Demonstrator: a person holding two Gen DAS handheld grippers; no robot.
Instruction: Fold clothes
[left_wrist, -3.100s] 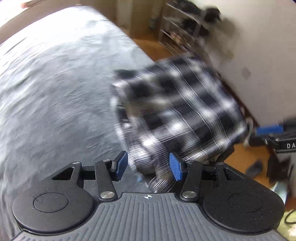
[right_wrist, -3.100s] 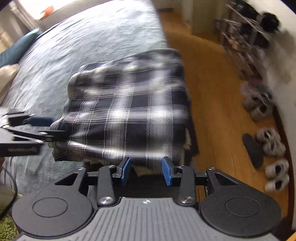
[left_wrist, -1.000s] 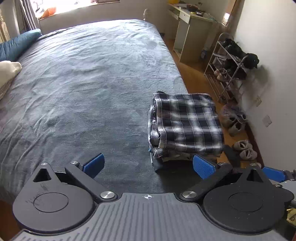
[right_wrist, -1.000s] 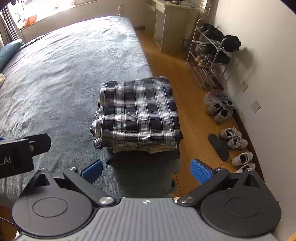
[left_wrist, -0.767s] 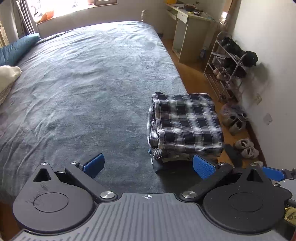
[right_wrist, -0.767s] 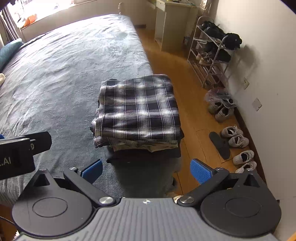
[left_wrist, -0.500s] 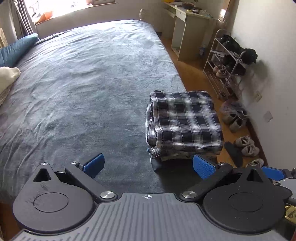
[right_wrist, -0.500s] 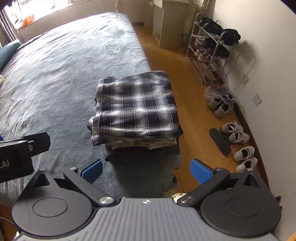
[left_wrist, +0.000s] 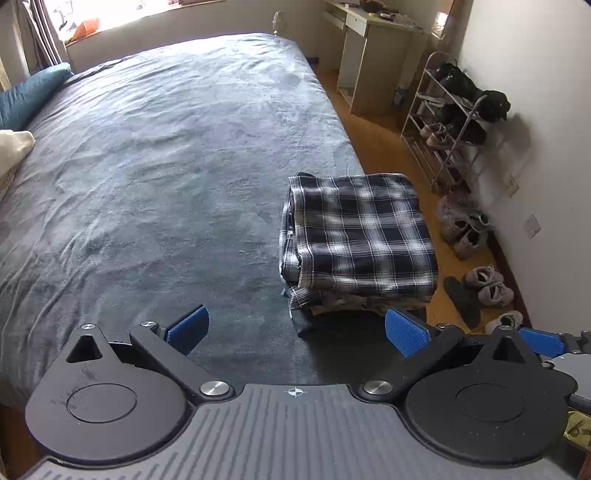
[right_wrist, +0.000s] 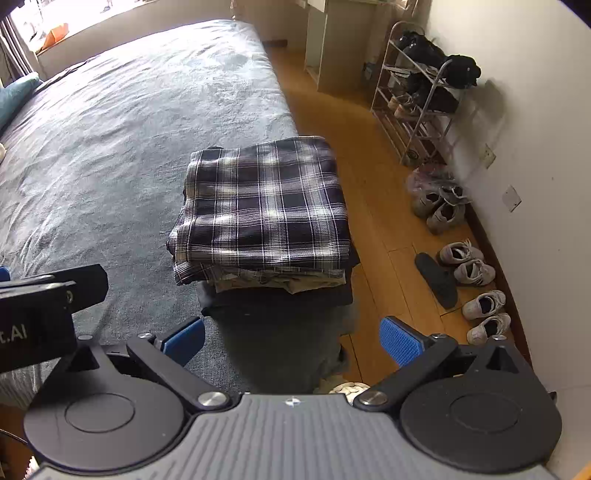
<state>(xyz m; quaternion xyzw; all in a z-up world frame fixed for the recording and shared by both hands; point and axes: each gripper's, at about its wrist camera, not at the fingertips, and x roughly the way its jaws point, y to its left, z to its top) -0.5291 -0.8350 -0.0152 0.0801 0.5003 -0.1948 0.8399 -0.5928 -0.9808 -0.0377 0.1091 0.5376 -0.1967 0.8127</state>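
Both grippers hang back off the foot of the bed (left_wrist: 166, 166), and the plaid shirt (left_wrist: 358, 236) sits folded on top of a small stack (right_wrist: 277, 280) at the bed's right corner, around one o'clock in the left wrist view and twelve o'clock in the right. The left gripper (left_wrist: 295, 328) has its jaws spread wide, holding nothing; the right gripper (right_wrist: 291, 339) likewise, blue pads far apart and empty. The fold looks done, so the job in hand reads as tidying or moving on. To do it well: leave the stack square, since its right edge lies close to the bed's edge above the floor (right_wrist: 369, 184), at three o'clock. A loose hem pokes out low at the stack's left front; any tuck there should come in flat and slow, pressing down rather than dragging sideways.
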